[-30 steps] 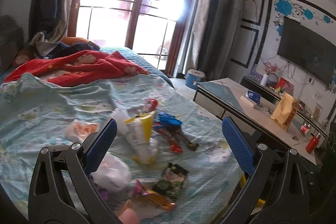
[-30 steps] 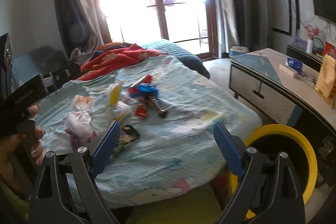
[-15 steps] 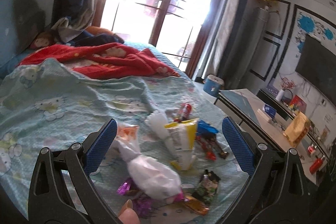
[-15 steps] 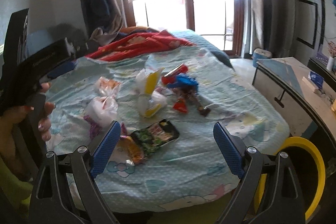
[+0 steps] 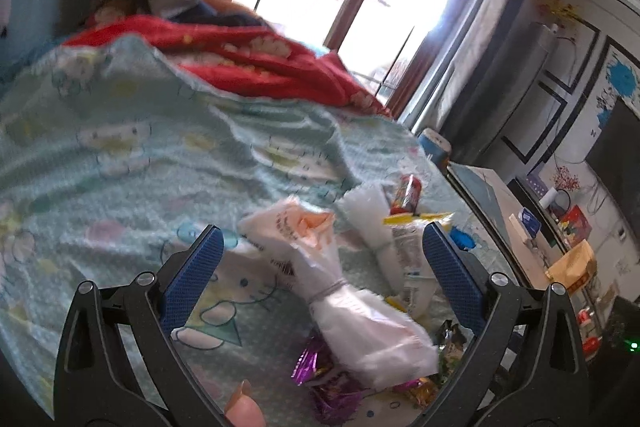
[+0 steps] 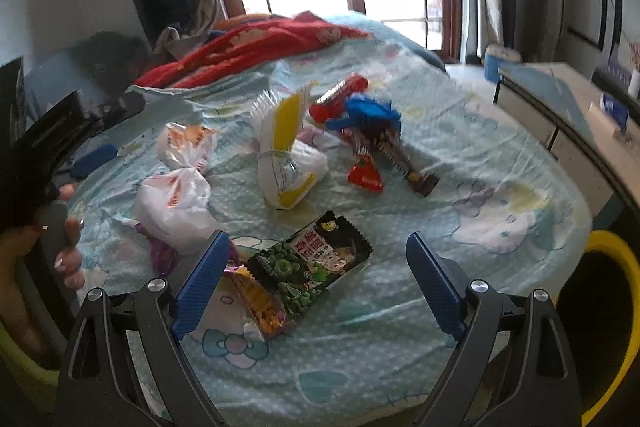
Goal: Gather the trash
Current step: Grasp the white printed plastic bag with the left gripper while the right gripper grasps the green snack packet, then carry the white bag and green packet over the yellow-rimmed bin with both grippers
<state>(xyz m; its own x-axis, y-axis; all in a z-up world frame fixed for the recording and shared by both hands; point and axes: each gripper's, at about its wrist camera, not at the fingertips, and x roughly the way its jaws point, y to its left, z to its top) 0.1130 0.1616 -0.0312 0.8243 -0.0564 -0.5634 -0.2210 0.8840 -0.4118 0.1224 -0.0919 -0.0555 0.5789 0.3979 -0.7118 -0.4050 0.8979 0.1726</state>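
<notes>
So both claws have dropped in closer over the pale blue cartoon-print bedspread, the left claw gaping around the knotted white plastic bag and the right claw wide open, empty, with the green-and-black snack packet at its 12 o'clock, so pickup looks next.

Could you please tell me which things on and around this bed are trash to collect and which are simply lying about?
To collect:
- white tied bag
- yellow-and-white bag
- green snack packet
- orange wrapper
- red wrapper
- blue wrapper
- purple wrapper

Lying about:
- red blanket
- bedsheet
- side table
</notes>
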